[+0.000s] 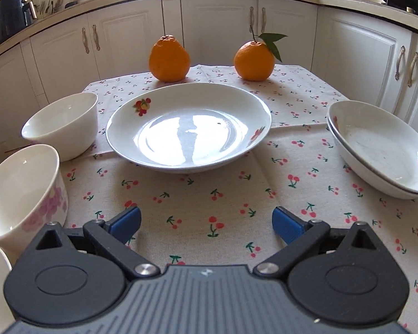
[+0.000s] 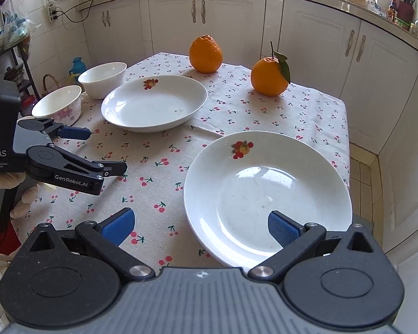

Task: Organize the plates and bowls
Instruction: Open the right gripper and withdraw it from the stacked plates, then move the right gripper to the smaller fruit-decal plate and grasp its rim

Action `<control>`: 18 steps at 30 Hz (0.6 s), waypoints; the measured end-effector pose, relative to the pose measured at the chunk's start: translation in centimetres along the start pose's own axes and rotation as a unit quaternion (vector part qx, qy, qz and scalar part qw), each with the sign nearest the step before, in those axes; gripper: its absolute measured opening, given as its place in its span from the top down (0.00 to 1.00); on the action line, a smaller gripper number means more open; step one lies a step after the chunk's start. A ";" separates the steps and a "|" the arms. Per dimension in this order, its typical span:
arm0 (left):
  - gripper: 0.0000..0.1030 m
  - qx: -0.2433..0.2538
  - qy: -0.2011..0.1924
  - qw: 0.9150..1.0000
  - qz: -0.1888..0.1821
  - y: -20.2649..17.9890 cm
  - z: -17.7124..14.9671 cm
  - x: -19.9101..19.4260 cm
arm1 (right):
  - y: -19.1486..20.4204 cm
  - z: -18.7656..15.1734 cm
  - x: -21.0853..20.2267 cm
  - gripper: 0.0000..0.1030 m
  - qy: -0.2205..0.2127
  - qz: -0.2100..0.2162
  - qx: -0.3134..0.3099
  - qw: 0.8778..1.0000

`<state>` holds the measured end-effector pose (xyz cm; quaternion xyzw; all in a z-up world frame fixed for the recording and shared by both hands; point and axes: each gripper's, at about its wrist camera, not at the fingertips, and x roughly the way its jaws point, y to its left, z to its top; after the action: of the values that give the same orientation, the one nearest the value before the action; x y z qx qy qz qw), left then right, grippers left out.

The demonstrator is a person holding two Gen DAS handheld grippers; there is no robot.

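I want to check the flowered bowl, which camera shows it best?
Right wrist view: the flowered bowl shows whole, beside the plain bowl. Left wrist view crops it at the frame's left edge.

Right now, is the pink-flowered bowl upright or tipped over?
Upright: the pink-flowered bowl stands on its base, mouth up, beside the plain white bowl.

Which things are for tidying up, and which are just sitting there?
For the job: centre plate, stacked plates, plain white bowl, pink-flowered bowl.

Just lying about: plain orange, leafy orange, cherry tablecloth.
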<state>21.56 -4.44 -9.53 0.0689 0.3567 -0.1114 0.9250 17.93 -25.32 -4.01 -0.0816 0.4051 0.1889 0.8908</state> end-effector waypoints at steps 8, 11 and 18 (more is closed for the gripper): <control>0.00 -0.021 -0.003 1.000 -0.001 0.5 0.8 1.4 | -0.6 2.1 1.3 0.00 0.010 0.024 -0.018 0.999; 0.00 -0.025 -0.004 1.000 0.003 0.7 1.3 2.1 | -0.9 3.2 2.1 0.00 0.015 0.031 -0.031 0.999; 0.00 -0.027 -0.002 1.000 0.003 1.0 2.0 2.9 | -1.5 6.8 4.4 0.00 0.024 0.063 -0.066 0.996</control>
<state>25.16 -4.35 -9.95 0.0443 0.3578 -0.0992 0.9275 25.88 -23.51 -2.81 -0.1188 0.4170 0.2685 0.8601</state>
